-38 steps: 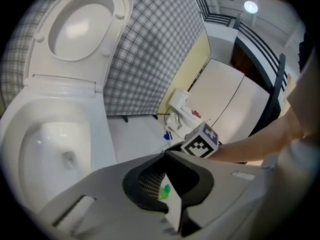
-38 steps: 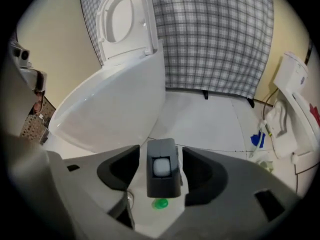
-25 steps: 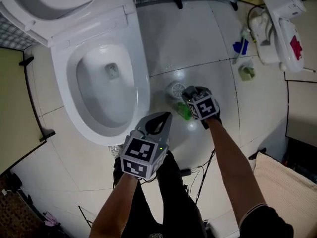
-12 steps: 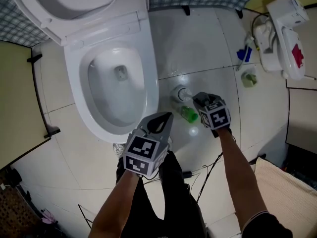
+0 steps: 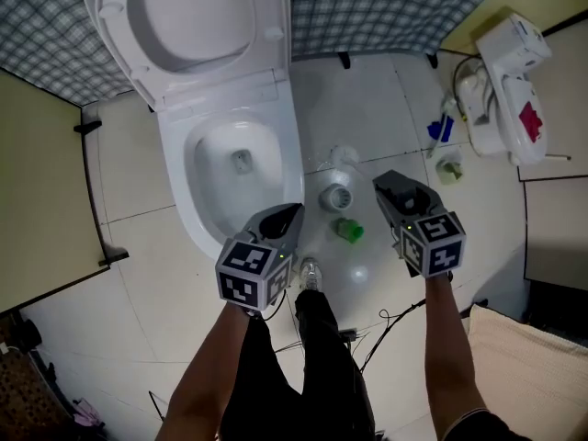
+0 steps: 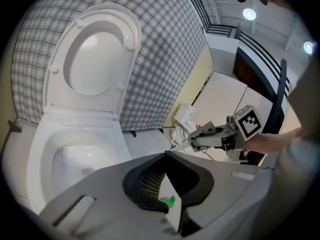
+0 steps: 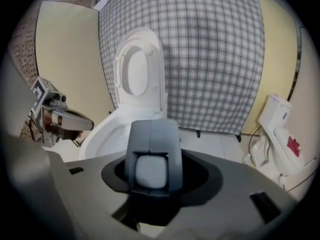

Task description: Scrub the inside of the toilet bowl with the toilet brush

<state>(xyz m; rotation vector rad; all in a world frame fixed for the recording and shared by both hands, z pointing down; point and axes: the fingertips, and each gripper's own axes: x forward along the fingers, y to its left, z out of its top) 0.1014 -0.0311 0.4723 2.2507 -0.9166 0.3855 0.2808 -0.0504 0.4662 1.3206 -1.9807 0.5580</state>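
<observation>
Your left hand-held gripper [image 5: 287,217] hangs over the front right edge of the toilet bowl [image 5: 241,162]. In the left gripper view its jaws stand a narrow slit apart, and through the slit you see only the floor and a small green thing [image 5: 347,231]; nothing is clamped. Your right hand-held gripper [image 5: 390,184] hovers above the floor [image 5: 367,99] to the right of the bowl, well apart from the left one. Its jaws are apart too and hold nothing.

The toilet brush [image 5: 335,197] appears to be the white round piece standing on the floor just beside the bowl's right wall, between your two grippers. From straight above its shape is hard to read, and neither gripper touches it. The green thing lies just beside it, on the side nearer your feet.

The lid [image 5: 197,21] stands upright against the checked wall [image 5: 386,7], so the bowl's mouth lies open, with a little water at the bottom.

A yellow partition [image 5: 41,182] closes in the bowl's left side. To your right, against the wall, sits a white unit with a red mark [image 5: 510,81], with a blue item [image 5: 439,129] and a pale green one [image 5: 449,166] on the floor near it. A dark cable [image 5: 390,320] trails over the floor by your right leg, and a beige cloth [image 5: 528,366] lies at the lower right.
</observation>
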